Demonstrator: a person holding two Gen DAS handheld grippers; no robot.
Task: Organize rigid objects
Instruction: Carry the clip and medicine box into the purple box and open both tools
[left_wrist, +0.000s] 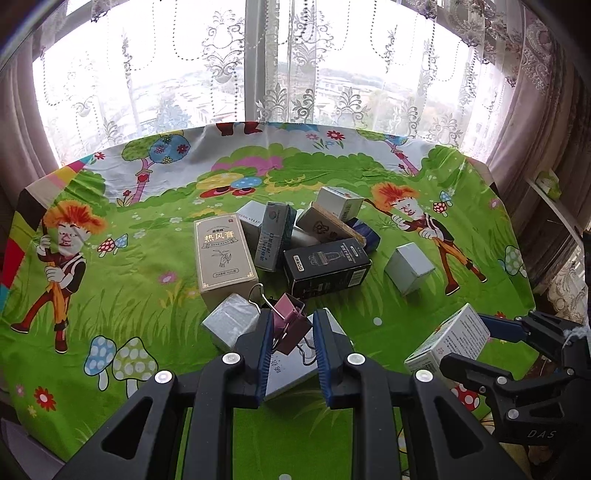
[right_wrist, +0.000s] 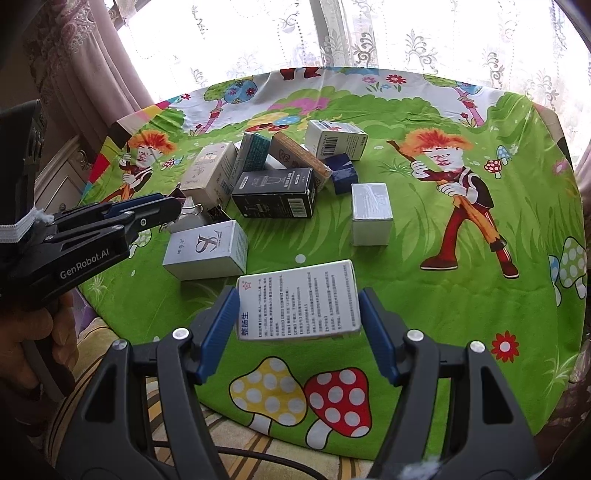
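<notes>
**What I can't make out from here**

Taking the black box as my landmark: behind it, a white item is mostly buried under the pile, so I can't tell what it is. Just in front of it, the pink clip is partly covered by my left gripper's fingers, and the silver box below is largely hidden too. Far right of it, my right gripper covers part of the white box. Print on that white box is too small to read. A hand is cut off by the right wrist view's left edge.
</notes>
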